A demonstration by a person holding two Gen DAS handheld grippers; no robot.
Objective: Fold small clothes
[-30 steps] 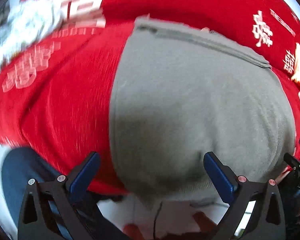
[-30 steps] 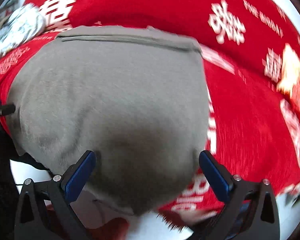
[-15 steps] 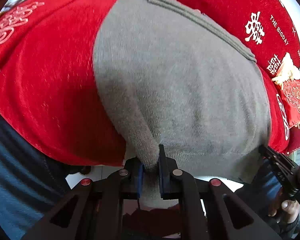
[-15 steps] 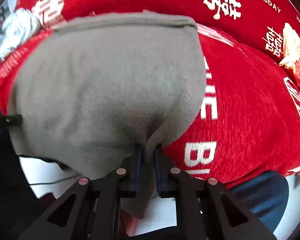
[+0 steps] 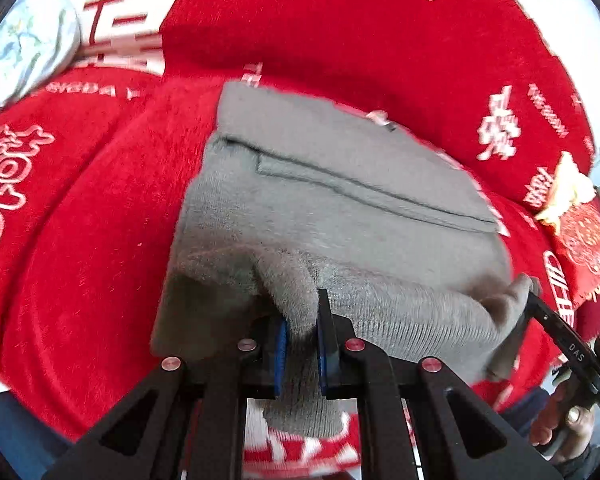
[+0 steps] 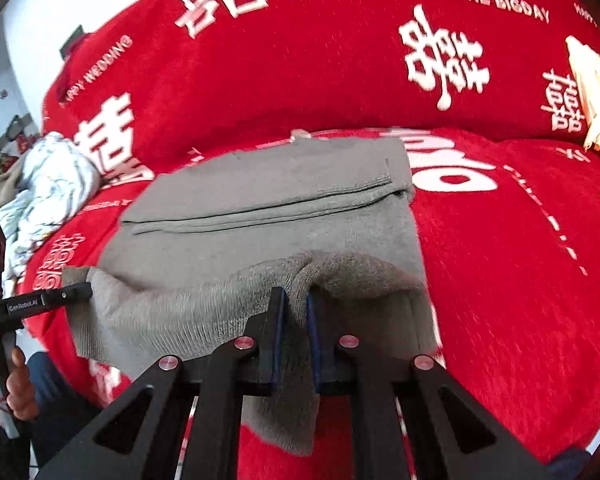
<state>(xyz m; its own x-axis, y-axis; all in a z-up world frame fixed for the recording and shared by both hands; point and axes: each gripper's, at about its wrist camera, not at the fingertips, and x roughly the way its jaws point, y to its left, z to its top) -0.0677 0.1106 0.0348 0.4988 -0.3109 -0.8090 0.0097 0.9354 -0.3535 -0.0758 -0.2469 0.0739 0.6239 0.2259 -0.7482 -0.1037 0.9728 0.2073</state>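
Both grippers, left and right, pinch the near hem of a grey garment lying on the red blanket, its far edge toward the pillows. Uneven pulls could skew the fold; a thin pinch might slip free.

The garment lies on the blanket, its near edge lifted over the blanket's near edge. A crumpled cloth sits at the far left; a tasselled ornament far right.
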